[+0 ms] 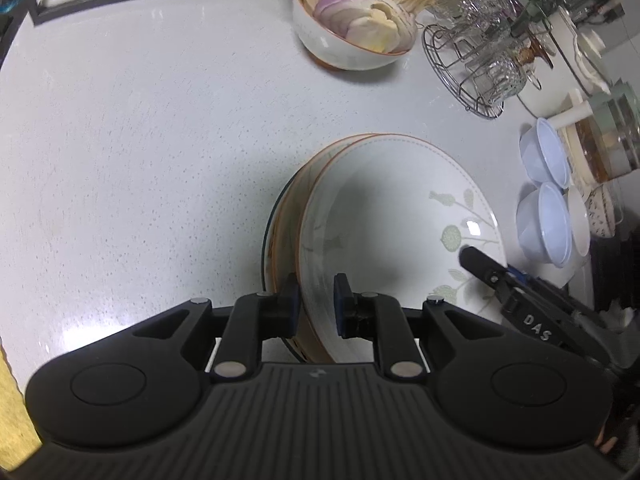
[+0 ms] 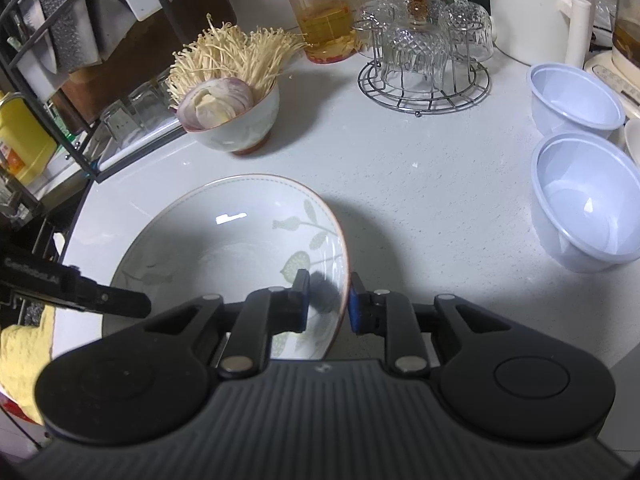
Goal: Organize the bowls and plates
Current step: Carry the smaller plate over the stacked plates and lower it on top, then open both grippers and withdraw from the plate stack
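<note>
A white deep plate with a green leaf pattern and an orange rim (image 1: 400,208) (image 2: 224,248) sits on top of a stack of similar plates (image 1: 288,216), offset to the right. My left gripper (image 1: 316,300) is shut on its near-left rim, one pad inside and one outside. In the right wrist view my right gripper (image 2: 329,300) straddles the plate's right rim, with a gap between the inner pad and the wall, so it is open. One finger of each gripper (image 1: 480,264) (image 2: 120,300) shows in the other's view. Whether the plate rests on the stack I cannot tell.
A bowl of enoki mushrooms and onion (image 1: 352,40) (image 2: 236,120) stands behind. A wire rack of glasses (image 2: 424,64) and a red-lidded jar (image 2: 320,12) are at the back. Two pale blue plastic bowls (image 2: 572,100) (image 2: 588,208) sit right. A dish rack (image 2: 60,60) stands left.
</note>
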Demonstrator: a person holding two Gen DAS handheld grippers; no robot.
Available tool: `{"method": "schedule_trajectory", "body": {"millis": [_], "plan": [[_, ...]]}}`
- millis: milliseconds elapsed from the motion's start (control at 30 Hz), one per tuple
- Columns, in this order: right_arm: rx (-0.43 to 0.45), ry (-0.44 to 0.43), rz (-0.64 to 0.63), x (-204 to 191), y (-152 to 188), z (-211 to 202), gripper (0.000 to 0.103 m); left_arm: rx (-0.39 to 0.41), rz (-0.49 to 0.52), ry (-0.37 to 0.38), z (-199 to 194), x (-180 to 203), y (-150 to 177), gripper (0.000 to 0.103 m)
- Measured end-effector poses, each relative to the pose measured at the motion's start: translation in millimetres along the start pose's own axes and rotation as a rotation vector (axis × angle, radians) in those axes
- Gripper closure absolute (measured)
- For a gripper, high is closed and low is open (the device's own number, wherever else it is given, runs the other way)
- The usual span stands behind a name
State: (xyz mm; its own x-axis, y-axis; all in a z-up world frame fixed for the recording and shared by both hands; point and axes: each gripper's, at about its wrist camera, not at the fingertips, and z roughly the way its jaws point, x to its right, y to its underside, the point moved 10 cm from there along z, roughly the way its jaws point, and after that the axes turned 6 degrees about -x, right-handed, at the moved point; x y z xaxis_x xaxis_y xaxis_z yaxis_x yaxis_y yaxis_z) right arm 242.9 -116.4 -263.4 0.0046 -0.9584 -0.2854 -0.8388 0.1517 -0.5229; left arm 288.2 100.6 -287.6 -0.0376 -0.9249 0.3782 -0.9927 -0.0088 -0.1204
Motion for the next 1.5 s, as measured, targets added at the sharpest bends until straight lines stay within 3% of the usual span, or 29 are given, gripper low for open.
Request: {"method": "schedule_trajectory", "body": {"millis": [333, 500, 633, 767, 933, 1033, 1233, 1500], "plan": [[-0.003, 0.018, -0.014, -5.5, -0.2, 8.6, 0.079, -0.020, -0.110, 0.097, -14.6, -14.4, 1.7, 0.085], [-0.004, 0.026, -0.016, -7.3, -1.4, 9.6, 0.076, -0.023, -0.099, 0.087, -21.1, -16.8, 11.9, 0.082], [-0.008, 0.036, -0.019, -7.8, -1.9, 10.3, 0.076, -0.003, -0.108, 0.120, -32.1, -18.5, 23.2, 0.082], [-0.008, 0.047, -0.026, -7.9, -3.6, 7.9, 0.077, 0.068, -0.109, 0.109, -49.7, -19.3, 29.6, 0.082], [0.045, 0.074, -0.049, -9.5, -12.1, -13.9, 0.077, 0.198, -0.038, 0.054, -84.0, -8.9, 33.3, 0.082], [0.086, 0.131, -0.110, -16.9, -19.3, -33.3, 0.077, 0.274, -0.004, 0.027, -106.0, 1.9, 35.0, 0.082], [0.170, 0.089, -0.130, -37.7, -33.0, -78.7, 0.077, 0.395, 0.082, -0.014, -145.4, 35.1, 43.5, 0.082], [0.277, 0.028, -0.127, -57.0, -33.5, -151.3, 0.077, 0.482, 0.128, -0.033, -185.4, 58.1, 82.1, 0.082]]}}
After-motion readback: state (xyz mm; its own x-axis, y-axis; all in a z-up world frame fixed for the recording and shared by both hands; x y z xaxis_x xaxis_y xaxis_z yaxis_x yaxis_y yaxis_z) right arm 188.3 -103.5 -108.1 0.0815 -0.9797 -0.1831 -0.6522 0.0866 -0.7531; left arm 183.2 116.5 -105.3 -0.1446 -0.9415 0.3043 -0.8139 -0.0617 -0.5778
